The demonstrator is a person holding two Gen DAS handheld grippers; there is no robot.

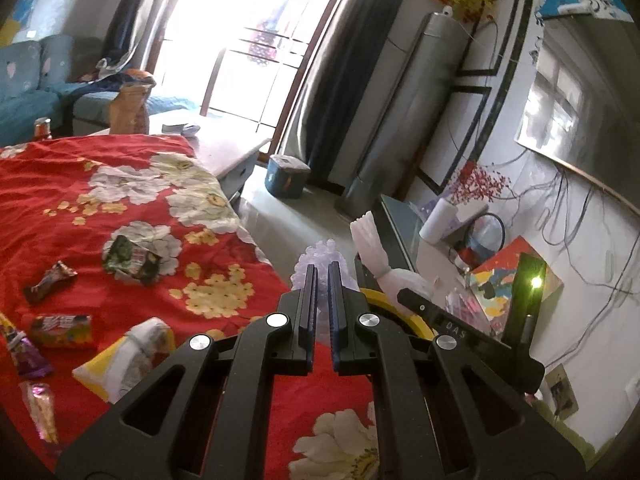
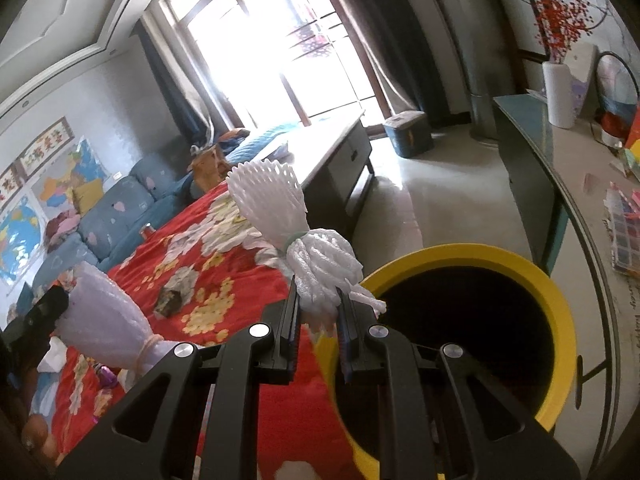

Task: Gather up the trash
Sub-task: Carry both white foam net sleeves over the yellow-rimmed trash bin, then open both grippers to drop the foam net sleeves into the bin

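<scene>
My right gripper (image 2: 318, 300) is shut on a white foam fruit net (image 2: 316, 264), held at the left rim of the yellow bin (image 2: 556, 292); the net also shows in the left wrist view (image 1: 376, 252). My left gripper (image 1: 322, 272) is shut on a pale lilac foam net (image 1: 324, 256), which also shows in the right wrist view (image 2: 104, 312). Several snack wrappers lie on the red flowered cloth (image 1: 48, 184): a green one (image 1: 130, 260), a brown one (image 1: 46, 282), a red one (image 1: 62, 330) and a yellow-white bag (image 1: 128, 356).
The bin rim (image 1: 404, 316) stands off the cloth's right edge. A glass-topped cabinet (image 2: 560, 168) with a vase and clutter runs along the right wall. A low table (image 1: 228, 148), a blue box (image 1: 286, 176) and a sofa (image 1: 28, 80) lie beyond.
</scene>
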